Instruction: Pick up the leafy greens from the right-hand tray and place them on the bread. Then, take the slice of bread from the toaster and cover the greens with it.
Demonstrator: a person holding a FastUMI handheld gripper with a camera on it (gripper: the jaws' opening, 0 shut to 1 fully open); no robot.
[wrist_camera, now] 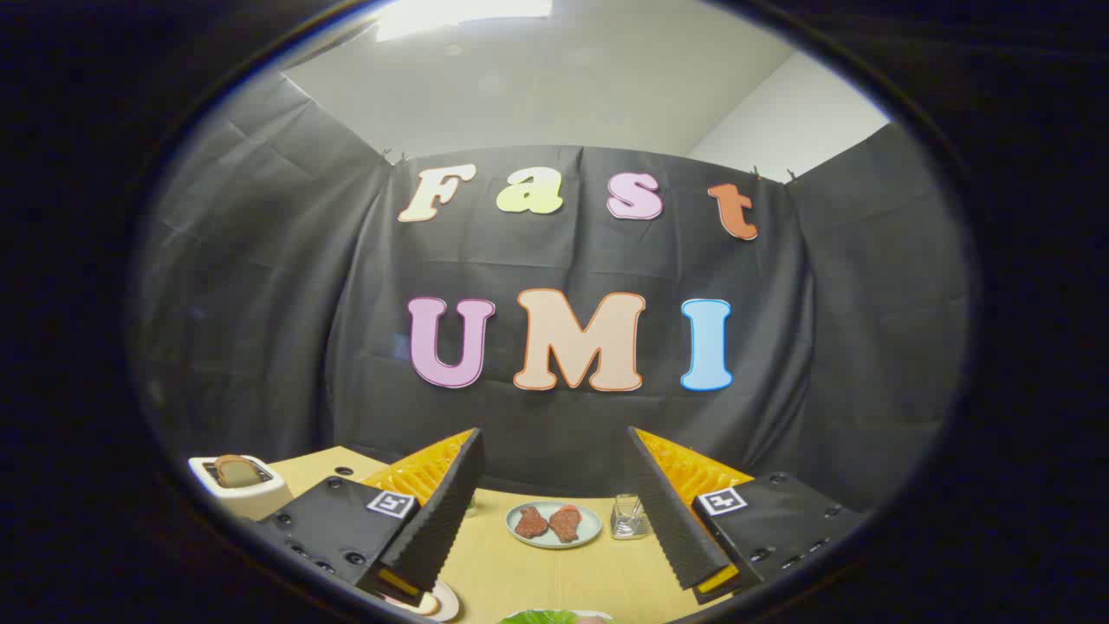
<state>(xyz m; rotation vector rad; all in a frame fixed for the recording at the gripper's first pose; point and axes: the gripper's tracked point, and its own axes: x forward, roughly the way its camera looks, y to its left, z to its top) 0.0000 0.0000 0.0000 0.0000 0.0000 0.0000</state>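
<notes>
- Greens (554, 617) are peeking in just under the fingers, closest of all. They are bright and leafy, and I guess they are sitting low there so the gripper (554, 507) can drop onto them.
- Fingers (450, 507) are standing wide apart with nothing between them. They are grabbing nothing. I think they are spread like this to be ready for the greens.
- Each finger is looking like a dark wedge with a bumpy, ridged face. Orange ribbed parts are showing behind them.
- By the left finger, a round plate (444, 601) is poking out, and something pale is lying on it. It may be the bread for the greens, but I cannot tell.
- Ahead, between the fingers, a small pale plate (554, 524) is holding two brown, lumpy pieces of food.
- Just beside that plate, a little clear box (628, 517) is standing. I cannot tell what is inside.
- Off past the left finger, a white toaster (238, 485) is sitting at the table's corner. A brown slice (234, 470) is sticking up out of its top, so it is easy to grab later.
- Everything is resting on a flat yellow table (520, 572).
- No step looks done yet.
</notes>
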